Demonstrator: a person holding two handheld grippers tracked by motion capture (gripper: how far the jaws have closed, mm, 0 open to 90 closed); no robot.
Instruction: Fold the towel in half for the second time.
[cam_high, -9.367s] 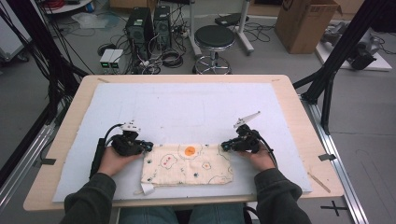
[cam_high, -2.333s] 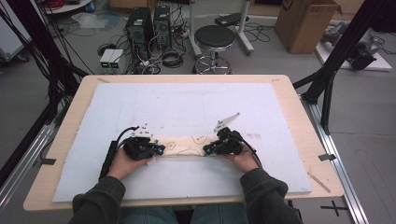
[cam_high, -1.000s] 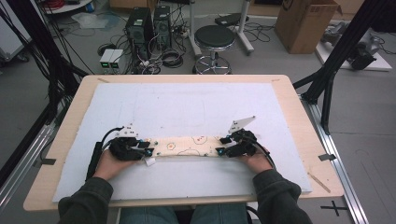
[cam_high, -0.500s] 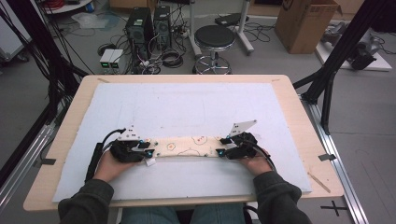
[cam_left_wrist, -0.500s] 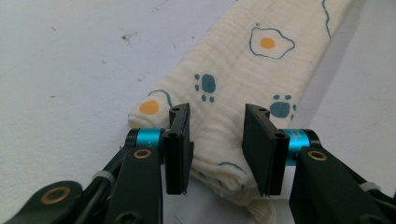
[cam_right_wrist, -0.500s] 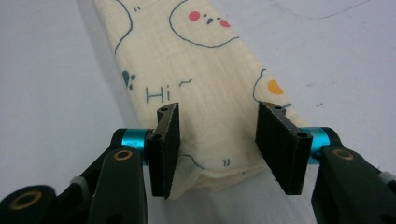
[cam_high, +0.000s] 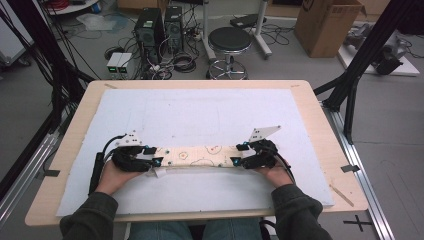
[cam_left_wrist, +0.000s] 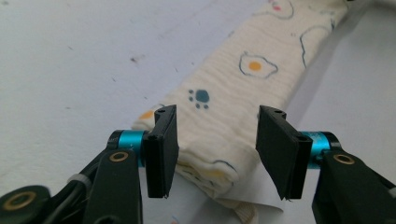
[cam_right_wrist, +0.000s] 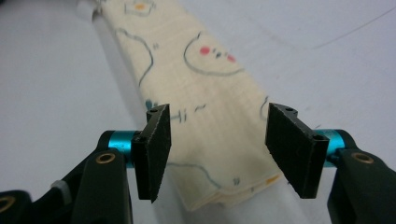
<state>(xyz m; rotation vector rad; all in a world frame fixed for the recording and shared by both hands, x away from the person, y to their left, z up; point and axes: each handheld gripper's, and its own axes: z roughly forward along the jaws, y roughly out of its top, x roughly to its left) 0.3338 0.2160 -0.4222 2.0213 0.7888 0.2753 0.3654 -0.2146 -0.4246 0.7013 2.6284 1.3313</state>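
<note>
Both jaws wide open, nothing held. The folded cloth strip (cam_high: 197, 156) runs between the left gripper (cam_left_wrist: 212, 154) and right gripper (cam_right_wrist: 217, 151), an end under each. Looks soft, light, floppy; I'd pinch the thick folded ends.

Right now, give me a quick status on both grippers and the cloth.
Left gripper open, right gripper open, one at each end. Cloth folded into a long strip, flat on the white mat. Nothing in the way.

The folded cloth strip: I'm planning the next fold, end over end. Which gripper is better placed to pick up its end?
Roughly even, slight edge to the right gripper: its open jaws straddle the cloth strip's tidy end. The left gripper is also open over its end, but there a loose layer pokes out underneath.
</note>
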